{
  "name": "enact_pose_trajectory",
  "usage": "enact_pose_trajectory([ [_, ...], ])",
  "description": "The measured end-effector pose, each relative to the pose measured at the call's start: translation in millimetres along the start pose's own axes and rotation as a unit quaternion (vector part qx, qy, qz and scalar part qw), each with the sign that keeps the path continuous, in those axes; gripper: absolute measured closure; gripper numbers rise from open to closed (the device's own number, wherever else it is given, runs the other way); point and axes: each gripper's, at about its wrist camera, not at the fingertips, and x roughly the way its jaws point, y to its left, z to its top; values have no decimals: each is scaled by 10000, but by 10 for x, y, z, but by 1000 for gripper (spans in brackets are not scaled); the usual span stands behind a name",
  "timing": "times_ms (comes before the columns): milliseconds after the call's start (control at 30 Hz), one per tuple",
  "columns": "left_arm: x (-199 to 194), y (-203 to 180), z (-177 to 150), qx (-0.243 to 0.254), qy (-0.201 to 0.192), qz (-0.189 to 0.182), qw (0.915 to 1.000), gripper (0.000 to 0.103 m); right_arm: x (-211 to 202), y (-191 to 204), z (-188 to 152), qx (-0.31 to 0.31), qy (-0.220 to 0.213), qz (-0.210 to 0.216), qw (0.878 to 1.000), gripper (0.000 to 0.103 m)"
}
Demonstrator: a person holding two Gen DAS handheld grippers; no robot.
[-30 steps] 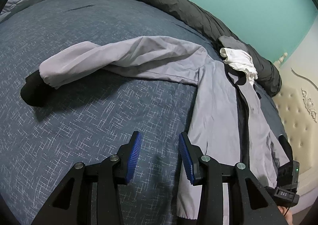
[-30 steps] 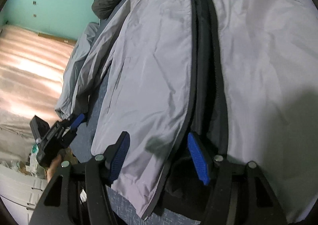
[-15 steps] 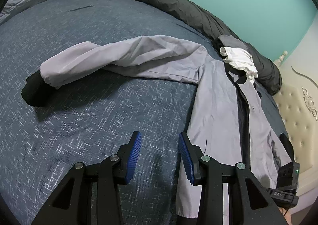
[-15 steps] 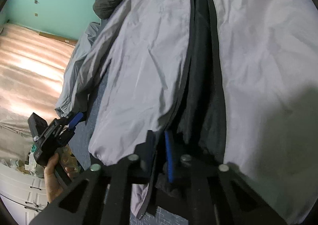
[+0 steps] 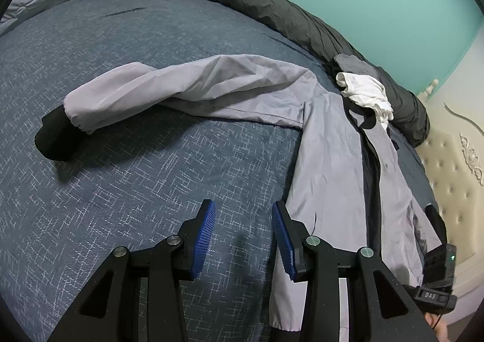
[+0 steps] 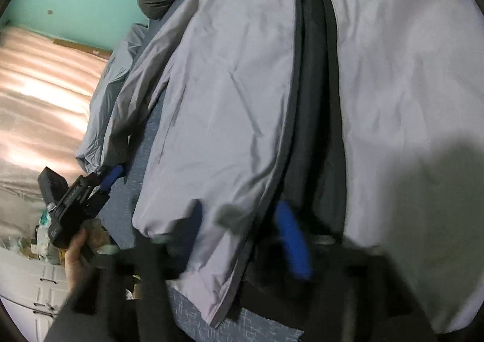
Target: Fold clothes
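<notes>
Blue bedspread (image 5: pixel 145 178), grey jacket (image 5: pixel 329 160) spread unfolded, sleeve (image 5: pixel 187 85) out. Left gripper (image 5: pixel 243 239) part-open, empty; right gripper (image 6: pixel 239 239) opening astride the front edge. Folding barely begun.

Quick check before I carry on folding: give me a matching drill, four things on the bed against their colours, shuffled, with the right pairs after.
Things:
1. jacket
2. sleeve cuff
3. crumpled garment by the collar
4. bedspread

Colours:
A. white
B. dark blue with pale flecks
C. light grey
D. black

Pairs: 1-C, 2-D, 3-A, 4-B
</notes>
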Motion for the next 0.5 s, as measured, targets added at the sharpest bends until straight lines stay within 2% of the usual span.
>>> enact_pose_trajectory([
  [167,4,12,-1,-23,13,5,10000,60,119,-20,12,186,-54,93,9998,46],
  [200,4,11,0,-18,15,7,10000,60,110,10,15,137,-84,85,9998,51],
  [233,5,11,1,-11,17,10,10000,60,101,40,19,87,-115,77,9999,63],
  [333,3,18,3,-16,18,16,10000,60,71,132,28,-68,-205,55,9998,86],
  [433,0,26,5,-23,19,8,10000,60,-18,213,47,-285,-290,34,9992,96],
  [500,3,24,-1,-17,41,-11,10000,60,-91,273,78,-379,-366,38,9986,98],
])
